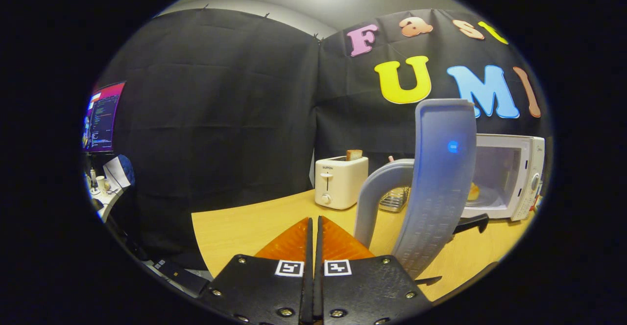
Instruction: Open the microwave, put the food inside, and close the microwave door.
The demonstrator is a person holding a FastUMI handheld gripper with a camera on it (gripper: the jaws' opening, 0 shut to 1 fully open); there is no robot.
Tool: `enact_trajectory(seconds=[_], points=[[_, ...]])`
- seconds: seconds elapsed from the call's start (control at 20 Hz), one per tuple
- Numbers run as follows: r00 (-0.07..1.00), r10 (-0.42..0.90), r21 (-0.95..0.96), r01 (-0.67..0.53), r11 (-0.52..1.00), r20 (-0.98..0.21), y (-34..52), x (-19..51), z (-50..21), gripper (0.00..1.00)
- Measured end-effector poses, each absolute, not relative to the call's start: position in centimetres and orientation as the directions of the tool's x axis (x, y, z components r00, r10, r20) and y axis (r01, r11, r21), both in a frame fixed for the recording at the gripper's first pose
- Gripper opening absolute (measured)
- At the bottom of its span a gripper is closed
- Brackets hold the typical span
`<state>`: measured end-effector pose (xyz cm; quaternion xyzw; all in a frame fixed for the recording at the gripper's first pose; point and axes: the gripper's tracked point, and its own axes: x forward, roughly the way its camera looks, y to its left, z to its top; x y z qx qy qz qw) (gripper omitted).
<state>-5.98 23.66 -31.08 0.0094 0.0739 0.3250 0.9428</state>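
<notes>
The white microwave point(512, 178) stands on the wooden table point(235, 232), beyond my fingers to the right. Its grey door point(443, 178) is swung wide open and I see it nearly edge-on, with its curved handle point(379, 190) facing me. Inside the lit cavity, a yellowish piece of food point(473, 191) lies on the turntable, partly hidden by the door. My gripper point(314, 221) is shut with nothing between its fingers, a little to the left of the handle and short of it.
A white toaster point(340, 182) with a slice of bread in its slot stands ahead at the back of the table. A small metal rack point(394, 198) sits behind the door handle. A monitor point(102, 117) and desk clutter are far to the left.
</notes>
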Motion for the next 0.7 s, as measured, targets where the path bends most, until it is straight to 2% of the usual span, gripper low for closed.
enact_trajectory(seconds=[0.3,0.7], points=[[0.835,0.531,0.048,-0.530,0.847,-0.142,18.0,-5.3,-31.5,0.01],[0.951,0.269,0.079,-0.260,0.962,-0.155,7.2,1.0,-32.0,0.01]])
